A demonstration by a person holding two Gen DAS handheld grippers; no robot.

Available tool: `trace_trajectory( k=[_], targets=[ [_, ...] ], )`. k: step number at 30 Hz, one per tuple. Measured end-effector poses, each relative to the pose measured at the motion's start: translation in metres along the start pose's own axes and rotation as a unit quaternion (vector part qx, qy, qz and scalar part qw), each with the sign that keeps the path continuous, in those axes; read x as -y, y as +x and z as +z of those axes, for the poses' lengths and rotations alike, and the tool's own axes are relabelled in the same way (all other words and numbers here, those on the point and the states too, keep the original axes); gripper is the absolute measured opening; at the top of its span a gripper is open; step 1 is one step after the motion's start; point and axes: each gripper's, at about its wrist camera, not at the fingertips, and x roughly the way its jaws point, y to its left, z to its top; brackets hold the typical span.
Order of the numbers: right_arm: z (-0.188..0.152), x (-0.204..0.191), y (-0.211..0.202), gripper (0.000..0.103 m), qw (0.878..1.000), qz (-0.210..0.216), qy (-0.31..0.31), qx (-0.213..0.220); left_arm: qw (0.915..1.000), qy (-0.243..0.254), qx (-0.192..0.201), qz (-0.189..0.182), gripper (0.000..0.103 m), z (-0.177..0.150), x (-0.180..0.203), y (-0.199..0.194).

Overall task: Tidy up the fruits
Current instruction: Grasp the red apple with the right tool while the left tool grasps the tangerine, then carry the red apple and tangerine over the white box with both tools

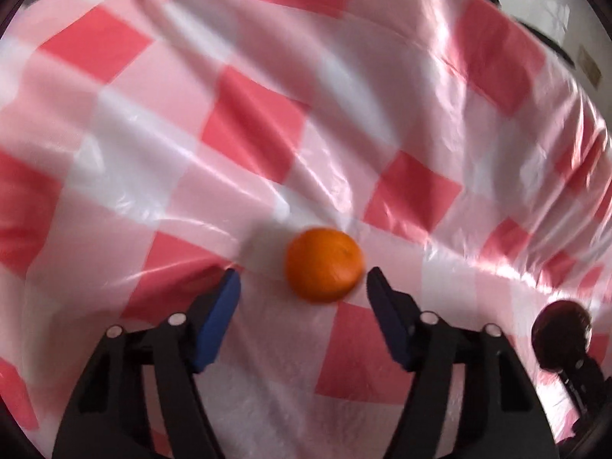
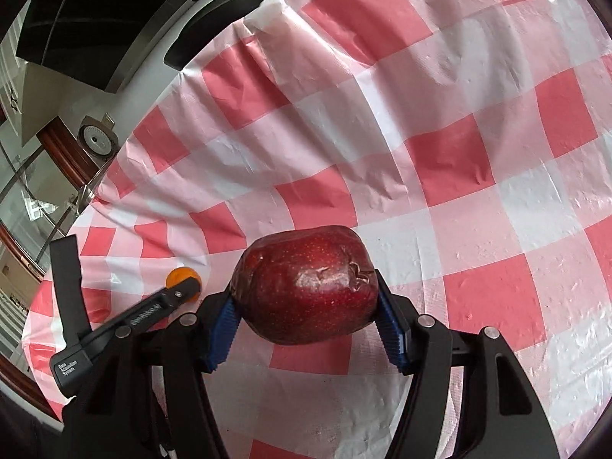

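The right gripper (image 2: 306,306) clamps a dark red apple (image 2: 306,287) between its blue pads, above the red-and-white checked tablecloth (image 2: 478,134). The left gripper (image 1: 304,283) stands open, a mandarin (image 1: 324,264) on the cloth just ahead, nearer its right fingertip, untouched.

A home dining room: red-and-white checked plastic cloth (image 2: 440,122) covers the round tabletop (image 2: 126,65) (wood-trimmed glass doors (image 2: 34,191) beyond).
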Motion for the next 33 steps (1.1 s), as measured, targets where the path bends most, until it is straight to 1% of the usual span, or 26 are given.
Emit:
trace_trajectory(
  k=[1,3,6,8,9,10,11,12,14,15,16,17,19,21,24,26,29,33],
  targets=[
    [0.0,0.0,0.0,0.062,1.0,-0.001,-0.001,-0.001,1.0,0.008,-0.001,-0.002,0.047,0.0,0.002,0.0],
    [0.0,-0.001,0.002,0.062,1.0,-0.001,-0.001,-0.002,0.9999,0.013,-0.001,-0.006,0.036,-0.001,0.002,-0.001],
    [0.0,0.0,0.0,0.062,1.0,-0.001,-0.001,-0.001,0.9996,-0.003,0.002,-0.028,0.036,0.0,-0.008,-0.003],
    [0.001,-0.003,0.003,0.062,1.0,-0.001,-0.001,-0.001,0.9991,-0.012,0.003,-0.041,0.037,0.0,-0.015,-0.003],
    [0.001,-0.003,0.003,0.062,1.0,-0.001,-0.001,-0.001,0.9987,-0.012,0.002,-0.05,0.046,0.001,-0.016,-0.003],
    [0.001,-0.003,0.003,0.062,1.0,-0.002,-0.001,-0.001,0.9982,-0.01,0.002,-0.058,0.062,0.001,-0.018,-0.004],
    [0.001,-0.003,0.003,0.062,1.0,-0.002,-0.001,-0.002,0.9984,-0.008,0.001,-0.056,0.071,-0.001,-0.018,-0.004],
    [0.001,-0.002,0.003,0.062,1.0,-0.001,-0.001,-0.002,0.9991,-0.009,0.005,-0.041,0.079,0.0,-0.017,-0.005],
    [0.001,-0.002,0.003,0.062,1.0,-0.001,-0.002,-0.002,0.9993,-0.011,0.007,-0.035,0.078,0.002,-0.017,-0.003],
    [0.001,-0.002,0.003,0.062,1.0,-0.001,-0.002,-0.003,0.9996,-0.005,0.003,-0.029,0.068,0.002,-0.017,-0.001],
    [0.001,-0.002,0.003,0.062,1.0,-0.001,-0.002,-0.003,0.9998,-0.002,0.003,-0.021,0.048,0.002,-0.016,-0.002],
    [0.001,-0.002,0.004,0.062,1.0,-0.002,-0.002,-0.004,0.9998,0.002,0.002,-0.017,0.044,0.003,-0.014,-0.001],
    [0.001,-0.002,0.004,0.062,1.0,-0.001,-0.002,-0.005,0.9999,0.008,0.001,-0.015,0.043,0.0,-0.014,-0.006],
    [0.001,-0.002,0.004,0.062,1.0,-0.001,-0.002,-0.004,0.9997,0.005,0.002,-0.024,0.043,-0.001,-0.018,-0.009],
    [0.001,-0.002,0.004,0.062,1.0,-0.003,-0.003,-0.006,0.9998,0.0,0.007,-0.021,0.043,-0.003,-0.022,-0.016],
    [0.001,-0.002,0.004,0.062,1.0,-0.003,-0.002,-0.007,0.9998,0.001,0.016,-0.01,0.043,-0.007,-0.023,-0.023],
    [0.001,-0.001,0.004,0.062,1.0,-0.007,0.0,-0.008,0.9988,0.015,0.04,0.023,0.043,-0.019,-0.019,-0.045],
    [0.001,-0.001,0.005,0.062,1.0,-0.009,0.001,-0.011,0.9981,0.009,0.052,0.032,0.043,-0.045,-0.018,-0.073]
  ],
)
